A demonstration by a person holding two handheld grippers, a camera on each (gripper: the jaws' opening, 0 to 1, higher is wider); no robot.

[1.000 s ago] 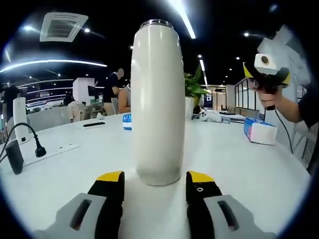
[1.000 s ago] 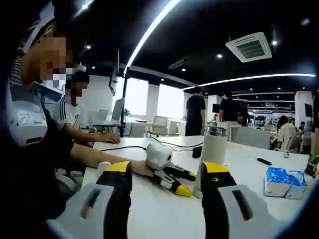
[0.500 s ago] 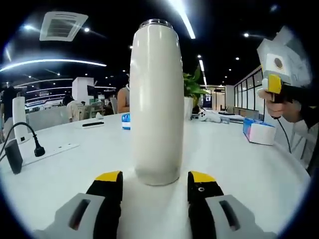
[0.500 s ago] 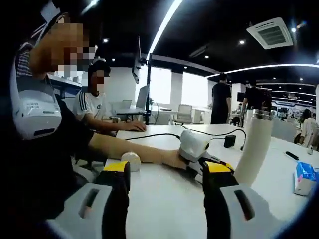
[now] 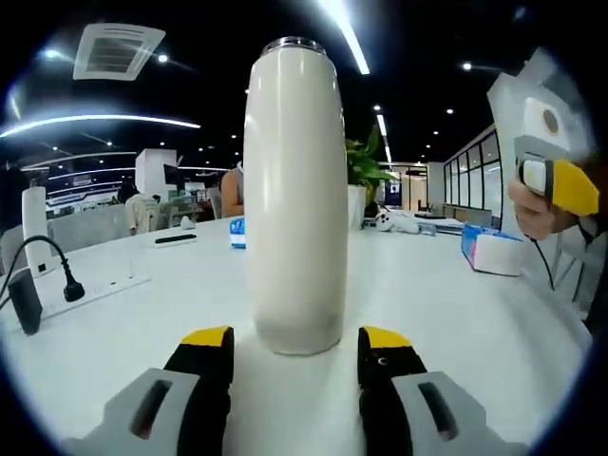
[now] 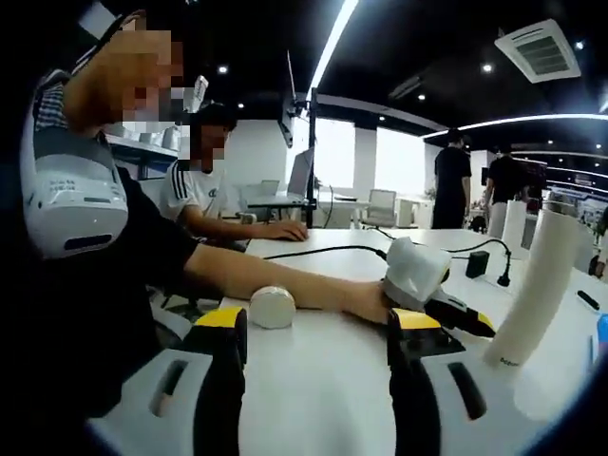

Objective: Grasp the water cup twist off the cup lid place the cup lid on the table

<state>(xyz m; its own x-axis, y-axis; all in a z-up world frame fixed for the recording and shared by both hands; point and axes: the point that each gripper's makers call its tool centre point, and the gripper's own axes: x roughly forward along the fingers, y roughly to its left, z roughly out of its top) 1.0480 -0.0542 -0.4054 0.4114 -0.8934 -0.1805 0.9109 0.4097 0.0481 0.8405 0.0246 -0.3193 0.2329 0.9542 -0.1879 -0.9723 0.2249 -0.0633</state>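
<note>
Cream-white, the water cup (image 5: 293, 199) stands upright on the table (image 5: 456, 313) at twelve o'clock of the left gripper (image 5: 293, 353), jaws spread and not yet closed, while the right gripper (image 6: 317, 337) waits released; next, squeeze the body.

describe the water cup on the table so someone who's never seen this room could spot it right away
Start at the big white table. The water cup stands upright on it, straight ahead of the left gripper, whose yellow-tipped jaws sit open on either side of its base. It is a tall cream cylinder with a silvery rim on top, much taller than the blue tissue pack nearby.
</note>
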